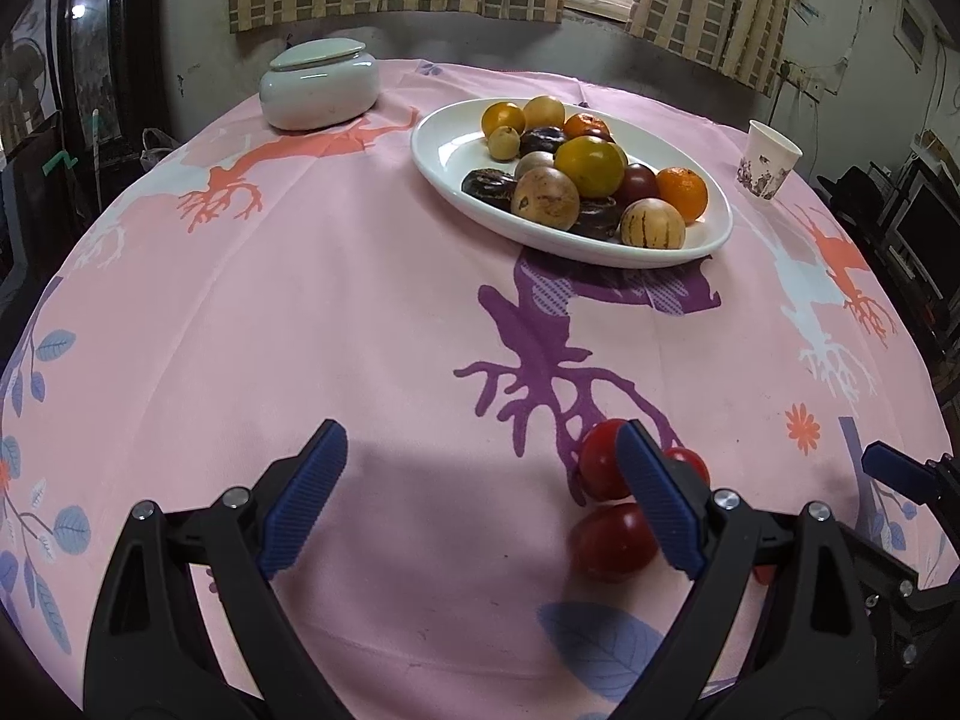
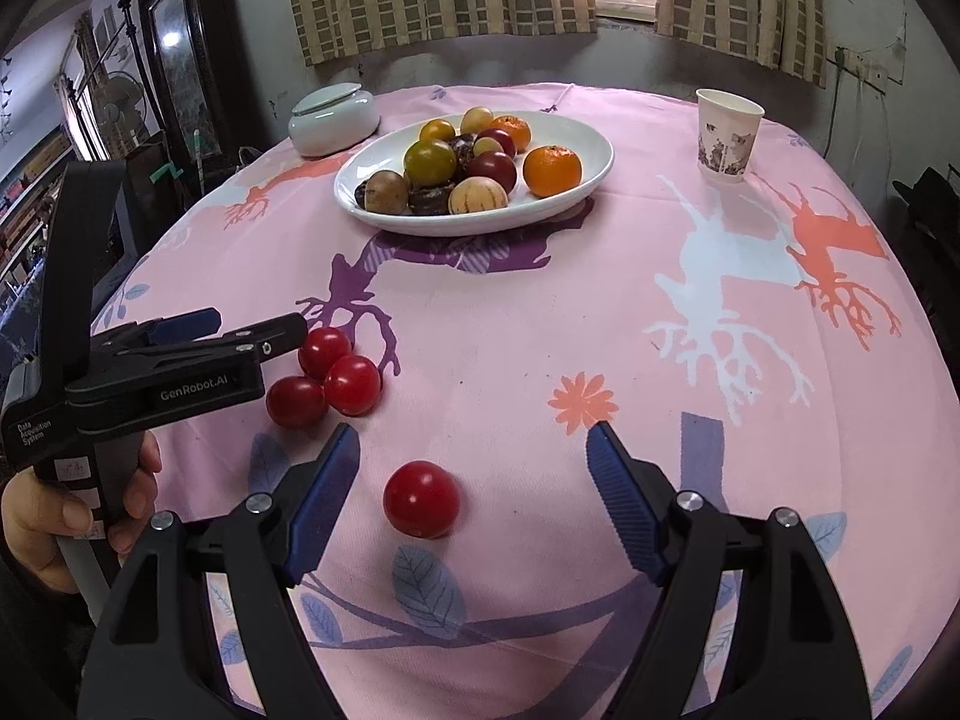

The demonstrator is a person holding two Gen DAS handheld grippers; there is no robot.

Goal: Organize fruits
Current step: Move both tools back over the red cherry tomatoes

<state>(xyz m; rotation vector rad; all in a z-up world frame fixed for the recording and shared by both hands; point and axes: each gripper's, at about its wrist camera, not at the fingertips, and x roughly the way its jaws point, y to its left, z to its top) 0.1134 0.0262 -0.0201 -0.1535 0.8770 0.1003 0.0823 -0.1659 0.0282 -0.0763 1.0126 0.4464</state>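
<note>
Fruit is seen in two places on the table (image 2: pixel 600 312), which is covered by a pink cloth printed with deer and leaves. A white oval plate (image 2: pixel 579 138) at the far middle is heaped with mixed fruit: oranges, yellow-green and dark red rounds, striped pale ones and some dark brown pieces. On the near cloth, three red fruits (image 2: pixel 327 375) are grouped touching one another, and a fourth red fruit (image 2: pixel 421 499) lies alone, apart from them and nearer the camera. The left gripper (image 1: pixel 483 489) is held low over the cloth with its jaws wide and nothing between them; its right finger (image 1: pixel 657 495) stands just in front of the group of three. The right gripper (image 2: pixel 471 489) is likewise spread wide, the single red fruit lying on the cloth between its fingers, closer to the left one, with no pad touching it. A lidded white jar (image 2: pixel 333 119) and a paper cup (image 2: pixel 727 135) are noted at the far side, left and right of the plate.
</note>
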